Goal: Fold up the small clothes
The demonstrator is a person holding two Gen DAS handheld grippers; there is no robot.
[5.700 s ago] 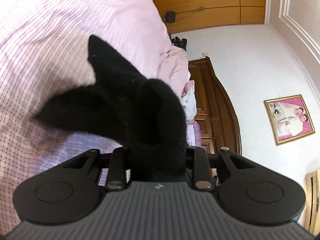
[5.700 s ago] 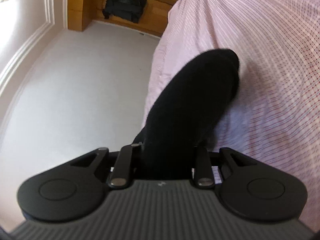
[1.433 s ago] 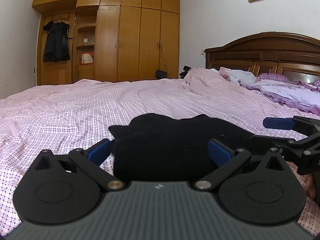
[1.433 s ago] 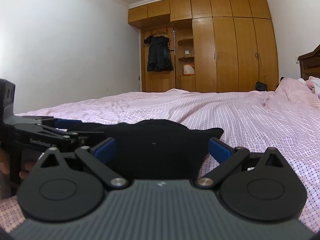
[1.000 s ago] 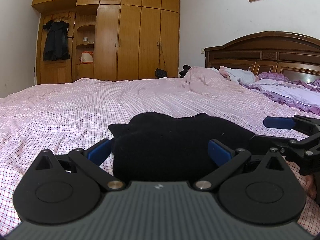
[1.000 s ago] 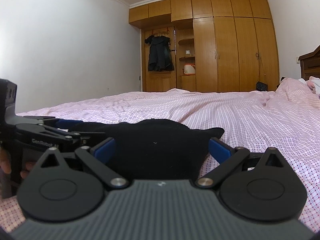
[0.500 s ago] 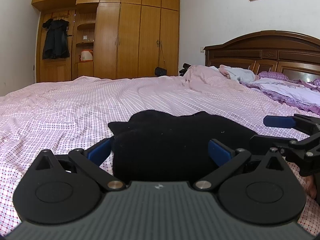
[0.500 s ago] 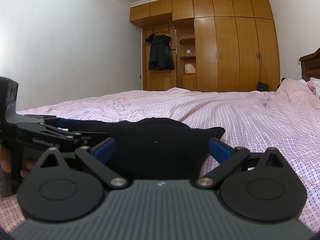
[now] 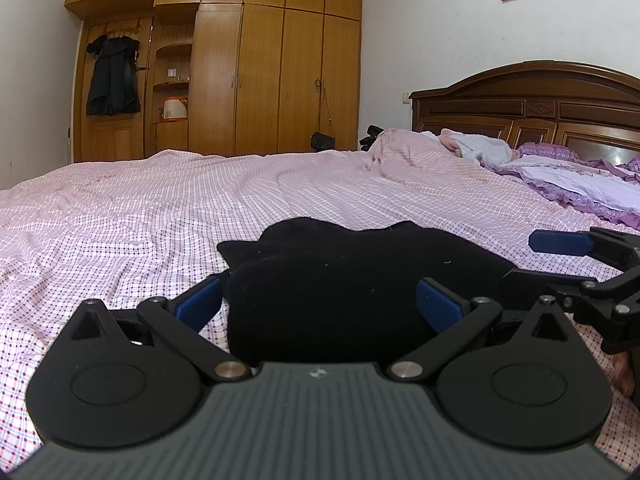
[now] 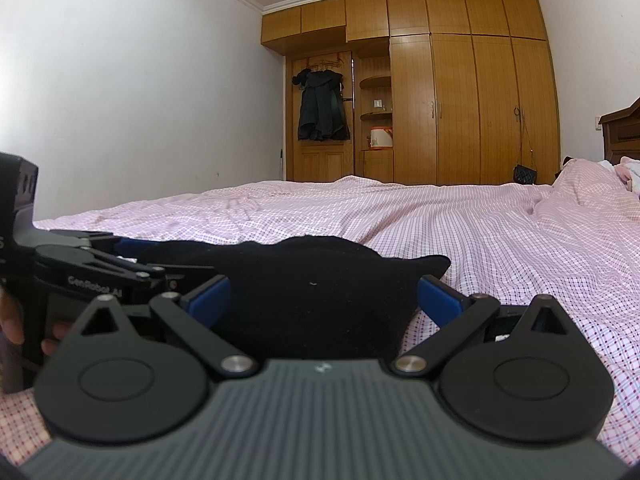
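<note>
**Both grippers spread wide around black garment on bed**

Black garment [image 9: 340,280] lies in a low heap on the pink checked bedsheet [image 9: 140,216]. Fold lines and edges are unreadable: fabric is flat black, no detail, and its near part is cut off behind each gripper body. Garment type is not clear.

Left gripper [image 9: 318,302]: blue-padded fingers [image 9: 198,302] spread wide, either side of the cloth, gripping nothing. Whether the pads touch the fabric cannot be told.

Right gripper [image 10: 324,296]: same, fingers [image 10: 438,294] wide apart and flanking the garment [image 10: 320,284], nothing clamped.

Each gripper shows at the edge of the other's view, partly cropped; right gripper [image 9: 580,276] is at the left camera's right edge, with the left gripper [image 10: 132,260] blurred at the right camera's left edge.

Wardrobe [image 9: 260,80] open niche holds a small white-and-orange container [image 9: 173,109], contents not visible. Dark coat [image 10: 322,106] hangs on the wardrobe. Headboard [image 9: 520,96] is cut off at right.
</note>
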